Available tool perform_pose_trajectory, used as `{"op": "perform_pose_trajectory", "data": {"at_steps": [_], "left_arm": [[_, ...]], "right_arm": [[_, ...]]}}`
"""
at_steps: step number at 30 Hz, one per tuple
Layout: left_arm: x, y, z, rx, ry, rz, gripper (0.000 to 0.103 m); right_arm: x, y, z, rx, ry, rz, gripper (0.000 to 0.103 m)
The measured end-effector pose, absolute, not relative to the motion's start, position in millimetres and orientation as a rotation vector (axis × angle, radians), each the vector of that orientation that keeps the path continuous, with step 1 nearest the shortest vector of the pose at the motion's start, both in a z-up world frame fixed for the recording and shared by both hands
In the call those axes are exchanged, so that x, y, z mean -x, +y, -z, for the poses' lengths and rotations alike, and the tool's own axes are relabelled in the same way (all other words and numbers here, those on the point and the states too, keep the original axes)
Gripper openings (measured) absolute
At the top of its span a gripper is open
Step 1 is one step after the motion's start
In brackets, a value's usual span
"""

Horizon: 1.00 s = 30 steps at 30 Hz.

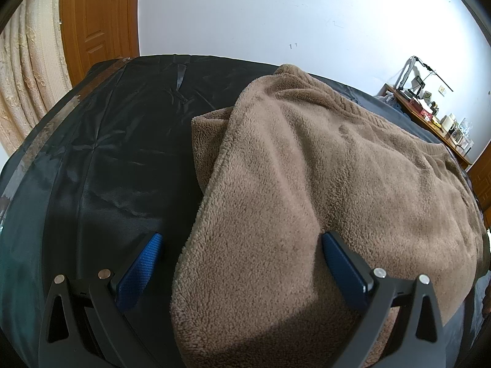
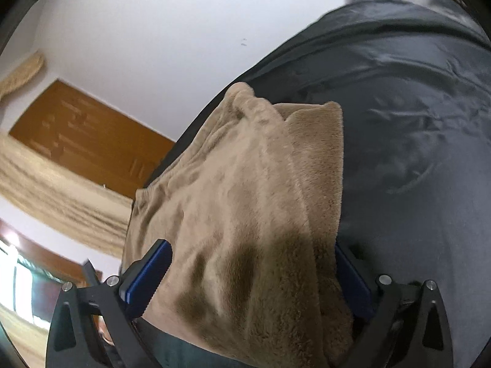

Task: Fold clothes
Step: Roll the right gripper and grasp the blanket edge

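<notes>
Brown fleece fills most of both views: a thick, fuzzy garment (image 1: 322, 165) lies on a black sheet (image 1: 116, 141) that covers a bed or table, I cannot tell which.

The left gripper (image 1: 242, 242) points forward and slightly down over the sheet's near edge. Its jaws stand wide apart, the blue-padded fingers (image 1: 144, 263) spread to either side of a folded flap of the garment. The flap runs up between them from the near edge; the left finger sits over bare sheet just beside the fleece, and the right finger presses against the fabric's surface. Nothing is clamped. Beyond the claw, the garment spreads toward the sheet's far right side, with a second layer peeking out from under its left edge.

The right gripper (image 2: 251, 263) is rolled sharply to one side, so the wall (image 2: 153, 30), the wooden door (image 2: 86, 132) and the curtain (image 2: 61, 190) appear tilted in its view, which is blurred. Its jaws are also apart, with a fold of the garment (image 2: 245, 199) bunched between the blue fingers (image 2: 153, 276); the fleece touches or hides both pads, and whether they actually pinch it I cannot tell. The garment stretches away from this claw toward the sheet's far edge, with bare black sheet (image 2: 414, 153) to its right.
</notes>
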<state>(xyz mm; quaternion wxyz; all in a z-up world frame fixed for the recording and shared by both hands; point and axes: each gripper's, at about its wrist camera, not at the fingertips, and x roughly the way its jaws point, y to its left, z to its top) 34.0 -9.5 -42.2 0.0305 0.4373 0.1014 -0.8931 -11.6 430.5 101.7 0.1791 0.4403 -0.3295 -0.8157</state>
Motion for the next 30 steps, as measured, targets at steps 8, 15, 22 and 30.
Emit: {"op": "perform_pose_trajectory", "data": {"at_steps": [8, 15, 22, 30], "left_arm": [[-31.6, -11.1, 42.9, -1.349, 0.308, 2.751, 0.102], [-31.3, -11.2, 43.4, -1.349, 0.305, 2.752, 0.102], [-31.5, -10.9, 43.2, -1.347, 0.305, 2.752, 0.102], [-30.6, -14.1, 43.5, -1.348, 0.308, 2.751, 0.102]], "right_arm": [[5.6, 414.7, -100.1, -1.183, -0.857, 2.298, 0.102], [7.5, 418.0, -85.9, -1.206, -0.942, 2.293, 0.048], [6.1, 412.2, -86.1, -1.2, -0.946, 2.348, 0.044], [8.1, 405.1, -113.5, -1.087, -0.979, 2.376, 0.04]]}}
